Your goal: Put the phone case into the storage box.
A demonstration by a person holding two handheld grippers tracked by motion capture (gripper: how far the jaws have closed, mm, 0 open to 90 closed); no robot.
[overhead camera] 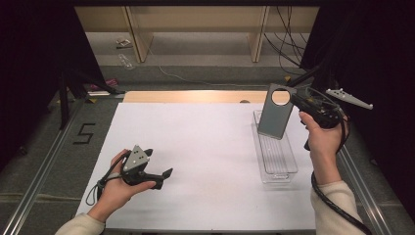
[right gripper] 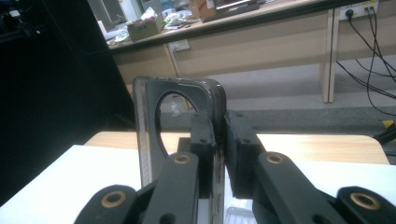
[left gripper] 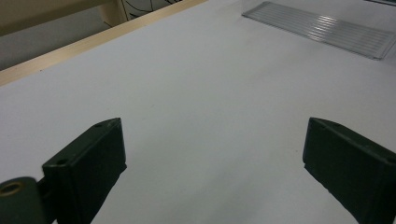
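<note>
A grey phone case [overhead camera: 275, 113] with a round camera hole hangs upright above the far end of a clear plastic tray [overhead camera: 289, 171] at the table's right. My right gripper [overhead camera: 295, 101] is shut on the case's top right edge. In the right gripper view the two black pads [right gripper: 204, 135] pinch the case [right gripper: 148, 126] edge-on. My left gripper [overhead camera: 166, 175] rests low over the white table sheet at the front left, held in a hand. In the left gripper view its jaws stand wide apart with nothing between them, and the tray [left gripper: 322, 30] lies far ahead.
The white sheet [overhead camera: 205, 147] covers the table, with a wooden edge [overhead camera: 195, 96] at the back. Grey floor with a "5" mark [overhead camera: 84, 133] lies to the left. Wooden furniture legs and cables [overhead camera: 288, 44] stand beyond the table. Black curtains flank both sides.
</note>
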